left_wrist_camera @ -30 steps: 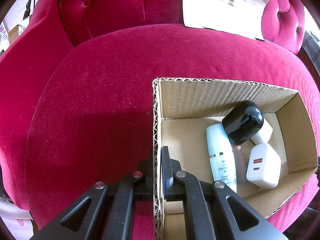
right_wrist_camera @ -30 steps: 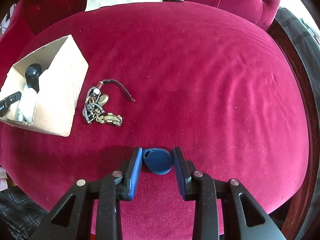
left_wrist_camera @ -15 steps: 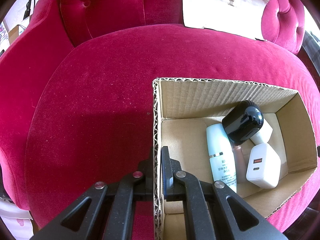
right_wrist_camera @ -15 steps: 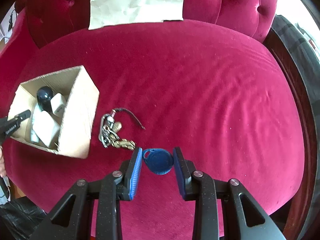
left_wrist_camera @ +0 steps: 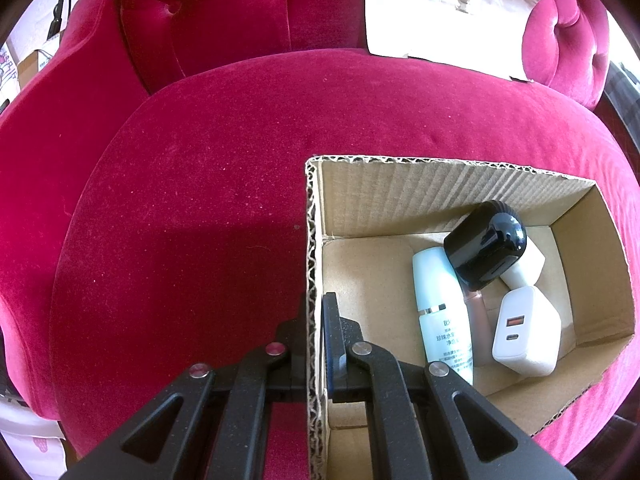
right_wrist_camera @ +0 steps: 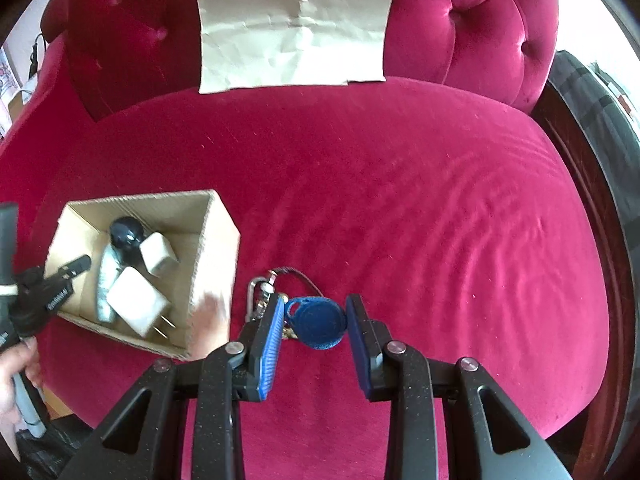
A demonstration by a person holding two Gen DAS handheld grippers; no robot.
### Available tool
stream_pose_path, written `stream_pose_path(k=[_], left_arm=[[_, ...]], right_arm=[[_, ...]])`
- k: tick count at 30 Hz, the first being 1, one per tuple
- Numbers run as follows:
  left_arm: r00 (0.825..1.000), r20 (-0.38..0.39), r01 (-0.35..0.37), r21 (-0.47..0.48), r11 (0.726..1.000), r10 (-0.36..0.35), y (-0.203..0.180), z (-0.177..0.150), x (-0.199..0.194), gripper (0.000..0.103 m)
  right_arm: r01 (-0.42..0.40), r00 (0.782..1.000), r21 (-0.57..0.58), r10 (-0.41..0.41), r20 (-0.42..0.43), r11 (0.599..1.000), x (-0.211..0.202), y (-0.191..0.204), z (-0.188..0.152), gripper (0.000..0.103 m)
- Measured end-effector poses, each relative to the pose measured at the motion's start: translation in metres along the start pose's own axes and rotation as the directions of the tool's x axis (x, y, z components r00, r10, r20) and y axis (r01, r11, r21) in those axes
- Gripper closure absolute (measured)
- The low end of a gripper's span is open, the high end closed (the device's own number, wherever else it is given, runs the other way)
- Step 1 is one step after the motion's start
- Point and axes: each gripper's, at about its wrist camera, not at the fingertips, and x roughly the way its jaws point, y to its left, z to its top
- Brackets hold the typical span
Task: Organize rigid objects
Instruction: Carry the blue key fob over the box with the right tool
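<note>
An open cardboard box (left_wrist_camera: 440,196) sits on the red velvet sofa seat (left_wrist_camera: 200,200). My left gripper (left_wrist_camera: 316,308) is shut on the box's left wall, one finger inside and one outside. In the box lie a pale blue bottle (left_wrist_camera: 440,312), a black-capped item (left_wrist_camera: 484,248), a white charger (left_wrist_camera: 524,328) and a smaller white plug (left_wrist_camera: 524,264). My right gripper (right_wrist_camera: 316,312) is shut on a round blue key fob (right_wrist_camera: 318,322), held above the seat. A bunch of keys (right_wrist_camera: 260,296) with a dark cord shows just beside its left finger, partly hidden. The box (right_wrist_camera: 216,248) lies to its left.
A flat cardboard sheet (right_wrist_camera: 296,28) leans on the tufted sofa back. A dark wooden frame (right_wrist_camera: 580,184) bounds the seat on the right. A person's hand (right_wrist_camera: 12,368) holds the left gripper's handle at the far left. The seat to the right of the fob is bare velvet.
My right gripper has risen with the blue fob held in it and tilted up, so more of the sofa back shows. The keys now appear right beside its left finger. The left gripper has not moved.
</note>
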Motion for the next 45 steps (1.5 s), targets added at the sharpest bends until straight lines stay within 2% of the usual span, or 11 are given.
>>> stream_pose_path(k=[8, 17, 27, 45], left_arm=[[1.0, 0.0, 0.0, 0.002, 1.0, 0.0, 0.0, 0.0, 0.0, 0.099], [1.0, 0.001, 0.002, -0.001, 1.0, -0.002, 0.001, 0.0, -0.001, 0.099], [1.0, 0.001, 0.004, -0.002, 1.0, -0.004, 0.003, -0.001, 0.0, 0.099], [1.0, 0.001, 0.007, -0.001, 1.0, -0.007, 0.005, -0.001, 0.0, 0.1]], right_arm=[[-0.019, 0.998, -0.029, 0.021, 0.055, 0.999, -0.01, 0.021, 0.01, 0.07], [-0.048, 0.996, -0.055, 0.052, 0.079, 0.997, -0.014, 0.041, 0.016, 0.07], [-0.079, 0.992, -0.11, 0.089, 0.087, 0.991, -0.012, 0.074, 0.02, 0.07], [-0.113, 0.991, -0.158, 0.123, 0.052, 0.981, 0.01, 0.111, 0.028, 0.07]])
